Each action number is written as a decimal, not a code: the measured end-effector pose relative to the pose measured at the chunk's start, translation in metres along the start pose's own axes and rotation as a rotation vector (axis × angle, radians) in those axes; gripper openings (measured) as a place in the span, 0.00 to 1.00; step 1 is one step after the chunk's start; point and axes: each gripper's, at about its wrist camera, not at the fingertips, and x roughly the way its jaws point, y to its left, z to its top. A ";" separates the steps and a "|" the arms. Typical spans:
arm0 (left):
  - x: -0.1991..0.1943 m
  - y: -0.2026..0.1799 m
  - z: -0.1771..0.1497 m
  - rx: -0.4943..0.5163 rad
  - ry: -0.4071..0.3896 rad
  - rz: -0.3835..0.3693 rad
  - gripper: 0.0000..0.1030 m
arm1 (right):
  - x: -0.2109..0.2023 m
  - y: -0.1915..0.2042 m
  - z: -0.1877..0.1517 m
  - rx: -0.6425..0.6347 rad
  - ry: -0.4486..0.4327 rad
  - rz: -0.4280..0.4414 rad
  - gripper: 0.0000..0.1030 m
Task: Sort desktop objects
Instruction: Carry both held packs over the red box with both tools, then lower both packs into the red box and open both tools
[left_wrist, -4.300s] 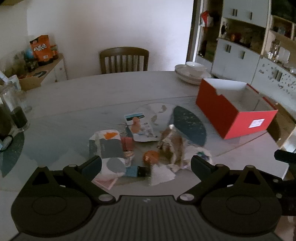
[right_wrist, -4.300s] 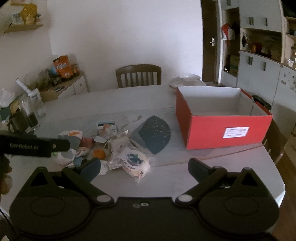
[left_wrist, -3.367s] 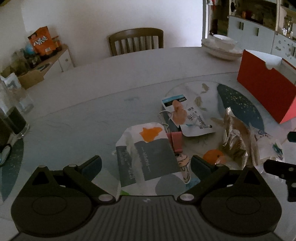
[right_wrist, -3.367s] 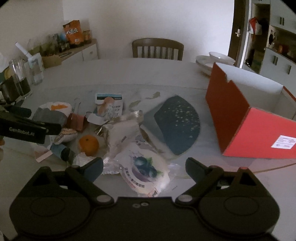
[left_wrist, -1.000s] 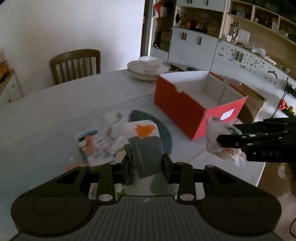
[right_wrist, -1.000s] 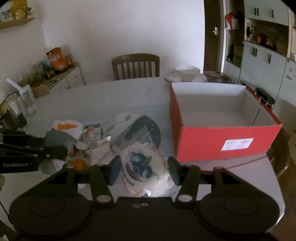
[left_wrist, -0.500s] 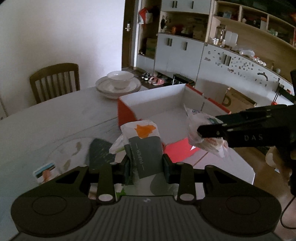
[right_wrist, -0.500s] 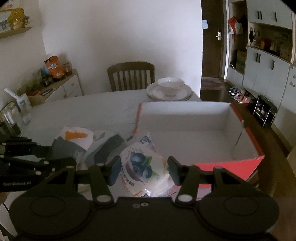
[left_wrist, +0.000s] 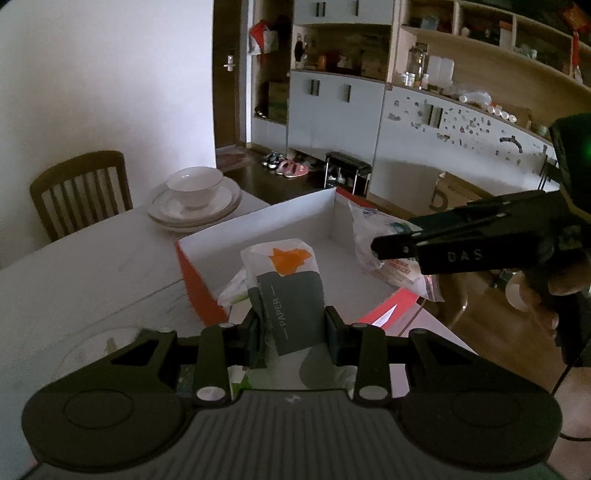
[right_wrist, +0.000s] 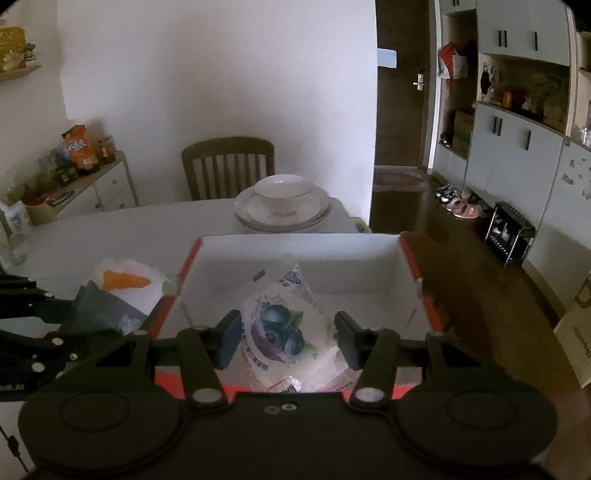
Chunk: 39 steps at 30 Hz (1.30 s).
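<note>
My left gripper (left_wrist: 291, 332) is shut on a tissue pack (left_wrist: 286, 291), white with an orange shape and a grey "PAPER" label, held over the near left corner of the red box (left_wrist: 199, 280). My right gripper (right_wrist: 288, 339) is shut on a white snack bag printed with blueberries (right_wrist: 277, 328), held above the box's white inside (right_wrist: 354, 273). From the left wrist view the right gripper (left_wrist: 391, 245) and its bag (left_wrist: 373, 240) hang over the box's right side. In the right wrist view the tissue pack (right_wrist: 125, 288) shows at the left by the box's red wall (right_wrist: 166, 314).
A bowl on stacked plates (right_wrist: 282, 203) sits on the white table (left_wrist: 92, 258) behind the box, with a wooden chair (right_wrist: 229, 166) beyond. A sideboard with snack bags (right_wrist: 79, 147) is at the left. Cabinets (left_wrist: 332, 110) and dark floor lie right of the table edge.
Both grippers have carried their loads to the right from the table's middle to above the red box. The box now fills the lower centre of both views.
</note>
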 end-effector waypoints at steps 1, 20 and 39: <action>0.004 -0.002 0.002 0.004 0.003 -0.001 0.33 | 0.002 -0.004 0.001 -0.001 0.000 0.000 0.52; 0.105 0.000 0.044 0.059 0.132 0.022 0.33 | 0.065 -0.037 0.014 -0.048 0.085 -0.003 0.52; 0.188 0.014 0.032 0.038 0.357 -0.011 0.33 | 0.135 -0.036 -0.004 -0.187 0.302 0.038 0.52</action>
